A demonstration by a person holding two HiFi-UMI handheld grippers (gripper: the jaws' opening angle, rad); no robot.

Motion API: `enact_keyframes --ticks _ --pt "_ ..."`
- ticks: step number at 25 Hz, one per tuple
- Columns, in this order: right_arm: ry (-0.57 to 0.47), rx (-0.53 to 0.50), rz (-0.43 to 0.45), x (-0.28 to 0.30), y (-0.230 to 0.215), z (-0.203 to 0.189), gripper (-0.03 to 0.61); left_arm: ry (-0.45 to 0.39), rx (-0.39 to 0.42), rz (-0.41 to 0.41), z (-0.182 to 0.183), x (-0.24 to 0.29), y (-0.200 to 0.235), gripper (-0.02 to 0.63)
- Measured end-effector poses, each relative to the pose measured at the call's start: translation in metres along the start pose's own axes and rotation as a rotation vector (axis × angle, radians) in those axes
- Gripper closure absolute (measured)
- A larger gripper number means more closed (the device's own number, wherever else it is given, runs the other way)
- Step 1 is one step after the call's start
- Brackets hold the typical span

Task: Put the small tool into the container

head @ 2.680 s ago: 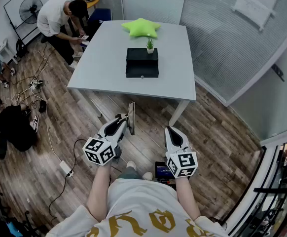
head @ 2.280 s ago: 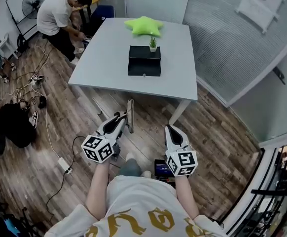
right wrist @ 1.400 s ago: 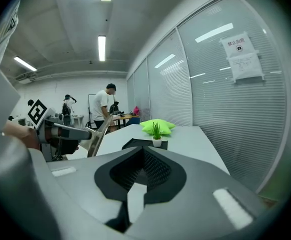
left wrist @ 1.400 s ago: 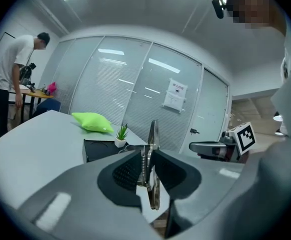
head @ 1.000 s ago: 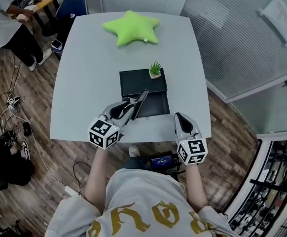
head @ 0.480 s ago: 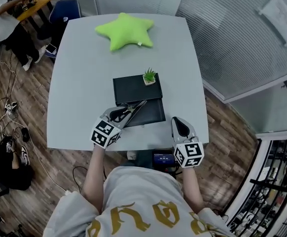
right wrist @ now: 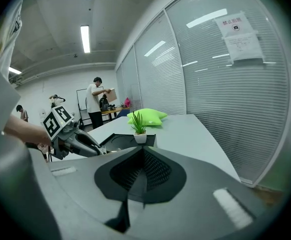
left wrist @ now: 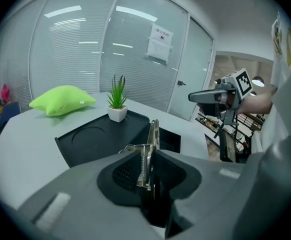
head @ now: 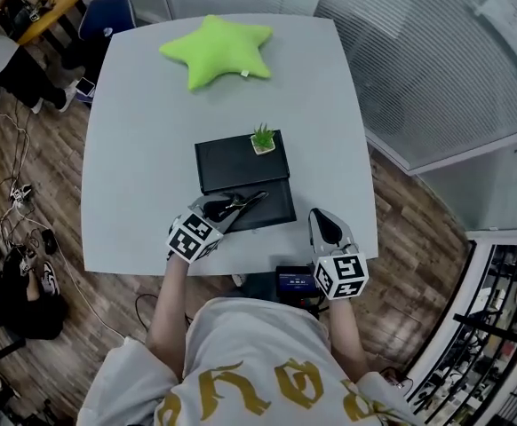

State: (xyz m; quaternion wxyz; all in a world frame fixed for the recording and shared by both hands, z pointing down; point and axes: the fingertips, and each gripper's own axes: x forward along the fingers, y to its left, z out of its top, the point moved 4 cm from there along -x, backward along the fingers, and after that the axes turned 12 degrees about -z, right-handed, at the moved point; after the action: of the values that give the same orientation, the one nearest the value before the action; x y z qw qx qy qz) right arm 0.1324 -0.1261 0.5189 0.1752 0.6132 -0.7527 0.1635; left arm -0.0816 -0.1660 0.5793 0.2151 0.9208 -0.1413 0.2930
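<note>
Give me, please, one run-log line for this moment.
left gripper: shut on small tool | small tool: above black container, not released | right gripper: shut, empty, right of black container

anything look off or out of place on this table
Nothing looks spilled, tipped or broken. The small potted plant stands upright on the black box-shaped container's lid, near a corner, and a lime-green star-shaped cushion lies at the grey table's far end. The left gripper holds the slim metal tool above the container.
</note>
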Motion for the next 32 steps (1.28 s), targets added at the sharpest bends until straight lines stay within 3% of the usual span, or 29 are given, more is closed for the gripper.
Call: enact_keyframes --ticks 9,16,23,32 --pt "0.037 0.007 0.034 0.026 -0.001 -0.005 0.553 0.168 0.041 -0.037 -0.006 0.024 0.010 0.520" --pt "0.080 0.015 0.050 0.045 -0.001 -0.016 0.553 0.264 0.024 -0.092 -0.017 0.043 0.016 0.519" --pt "0.123 0.027 0.067 0.055 0.003 -0.032 0.553 0.360 0.033 -0.088 -0.026 0.055 0.023 0.519" --pt "0.110 0.018 0.078 0.060 0.004 -0.024 0.553 0.480 0.063 -0.057 -0.031 0.066 0.024 0.507"
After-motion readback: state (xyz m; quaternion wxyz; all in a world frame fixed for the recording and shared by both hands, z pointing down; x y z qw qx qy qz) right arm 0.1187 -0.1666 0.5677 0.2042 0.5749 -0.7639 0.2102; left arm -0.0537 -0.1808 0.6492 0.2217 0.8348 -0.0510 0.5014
